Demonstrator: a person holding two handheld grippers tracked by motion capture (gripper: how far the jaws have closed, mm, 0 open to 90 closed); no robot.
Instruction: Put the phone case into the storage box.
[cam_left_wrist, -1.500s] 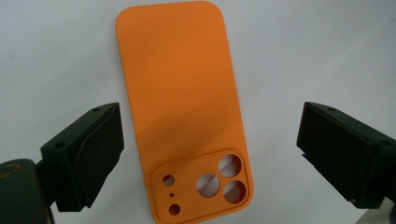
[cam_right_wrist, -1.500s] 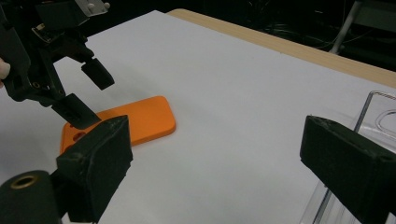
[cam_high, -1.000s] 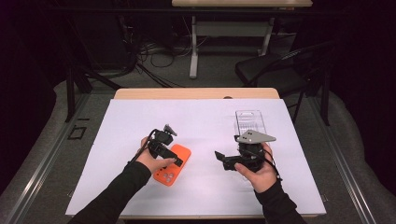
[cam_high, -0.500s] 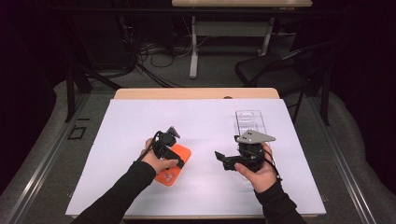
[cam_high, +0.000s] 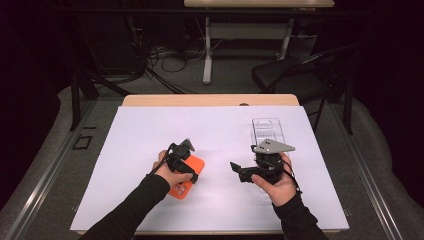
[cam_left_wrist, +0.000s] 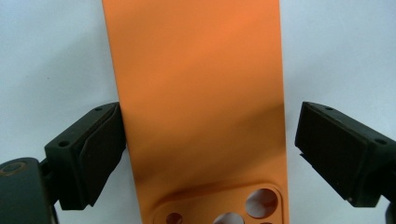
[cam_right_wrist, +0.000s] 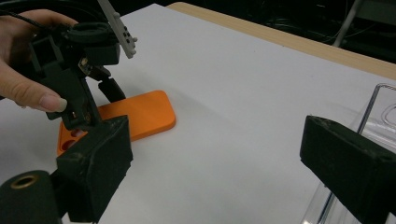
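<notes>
Orange phone case (cam_left_wrist: 201, 102) with plain, unpatterned back; black fingers (cam_left_wrist: 88, 154); white sheet (cam_high: 150, 130) over tan wooden worktop (cam_high: 210, 100); clear plastic package (cam_high: 267, 131); grey three-cornered plate (cam_high: 272, 146).

The left claw (cam_high: 186, 162) is held pointing down by the left hand (cam_high: 170, 170), its jaws spread wide. The right claw (cam_high: 239, 170) is held level, jaws likewise parted, by the right hand (cam_high: 274, 182).

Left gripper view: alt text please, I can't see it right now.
An orange phone case lies back-up on the white table between the left gripper's open jaws, camera holes nearest the lens. One jaw sits against its edge; the other stands clear.
</notes>
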